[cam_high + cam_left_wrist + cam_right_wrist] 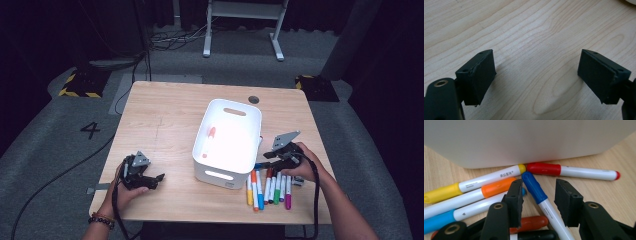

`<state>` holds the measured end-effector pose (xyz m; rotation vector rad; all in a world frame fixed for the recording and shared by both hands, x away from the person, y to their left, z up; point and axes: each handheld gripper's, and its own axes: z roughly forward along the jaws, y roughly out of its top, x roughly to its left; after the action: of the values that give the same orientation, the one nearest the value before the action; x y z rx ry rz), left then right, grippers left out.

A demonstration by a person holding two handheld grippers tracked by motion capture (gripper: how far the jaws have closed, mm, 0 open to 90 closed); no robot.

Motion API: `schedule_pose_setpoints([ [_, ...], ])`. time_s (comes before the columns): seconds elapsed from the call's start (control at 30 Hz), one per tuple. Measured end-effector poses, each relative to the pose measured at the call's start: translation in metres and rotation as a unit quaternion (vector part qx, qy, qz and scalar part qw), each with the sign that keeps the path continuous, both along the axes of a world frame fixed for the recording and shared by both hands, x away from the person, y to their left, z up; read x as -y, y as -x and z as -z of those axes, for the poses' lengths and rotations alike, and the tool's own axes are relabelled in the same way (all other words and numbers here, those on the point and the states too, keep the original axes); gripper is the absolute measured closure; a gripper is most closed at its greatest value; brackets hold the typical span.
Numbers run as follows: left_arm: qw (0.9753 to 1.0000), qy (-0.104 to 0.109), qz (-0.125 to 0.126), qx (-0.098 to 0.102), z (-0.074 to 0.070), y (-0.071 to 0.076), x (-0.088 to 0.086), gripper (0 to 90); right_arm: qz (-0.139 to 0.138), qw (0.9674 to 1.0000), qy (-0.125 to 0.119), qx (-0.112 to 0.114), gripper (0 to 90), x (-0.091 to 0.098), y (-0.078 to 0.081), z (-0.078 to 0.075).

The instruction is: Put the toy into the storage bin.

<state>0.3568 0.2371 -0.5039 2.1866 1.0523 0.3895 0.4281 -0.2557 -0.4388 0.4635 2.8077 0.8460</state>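
Blue-capped marker (pixel 534 187) lies between the right tongs' (pixel 537 202) parted jaws.

Dark-blue-capped marker (pixel 541 197): white barrel, lying flat on table (pixel 165 110), cap end toward white bin (pixel 227 150), between right gripper (pixel 537 202) pads, not pressed. Other markers (pixel 267 187) in loose row near table's front edge, right of bin: yellow (pixel 474 183), orange (pixel 469 195), light blue (pixel 456 216), red (pixel 571 171), green, purple among them. One red-capped marker (pixel 209 141) lying inside bin.
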Motion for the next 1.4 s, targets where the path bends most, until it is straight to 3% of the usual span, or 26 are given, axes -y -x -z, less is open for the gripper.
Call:
schedule_pose_setpoints([
  [0.3, 1.0000, 0.000, 0.001, -0.001, 0.000, 0.000, 0.000, 14.8, -0.013, 0.9995, 0.007, -0.030, 61.2, -0.004, -0.016, 0.019],
  [0.6, 1.0000, 0.000, 0.001, 0.000, 0.000, 0.000, 0.000, 14.8, -0.016, 0.9990, 0.022, -0.035, 62.3, -0.009, -0.023, 0.032],
  [0.63, 1.0000, 0.000, 0.001, -0.001, 0.000, 0.000, 0.000, 14.8, -0.013, 0.9987, 0.021, -0.045, 62.5, -0.009, -0.023, 0.033],
  [0.7, 1.0000, 0.000, 0.001, 0.000, 0.000, 0.000, 0.000, 14.8, -0.014, 0.9987, 0.035, -0.035, 64.2, -0.009, -0.025, 0.035],
  [0.83, 1.0000, 0.001, 0.001, -0.001, 0.000, 0.000, 0.000, 14.7, -0.007, 0.9988, 0.024, -0.042, 68.0, -0.005, -0.027, 0.036],
  [1.03, 1.0000, 0.000, 0.002, -0.001, 0.000, 0.000, 0.000, 14.7, -0.010, 0.9985, 0.045, -0.030, 72.1, -0.004, -0.030, 0.033],
  [1.3, 1.0000, 0.000, 0.001, 0.000, 0.000, 0.000, 0.000, 14.8, -0.004, 0.9989, 0.037, -0.029, 74.1, -0.004, -0.031, 0.034],
  [1.4, 1.0000, 0.001, 0.001, -0.001, 0.000, 0.000, 0.000, 14.8, -0.004, 0.9992, 0.036, -0.019, 74.2, -0.002, -0.031, 0.031],
])
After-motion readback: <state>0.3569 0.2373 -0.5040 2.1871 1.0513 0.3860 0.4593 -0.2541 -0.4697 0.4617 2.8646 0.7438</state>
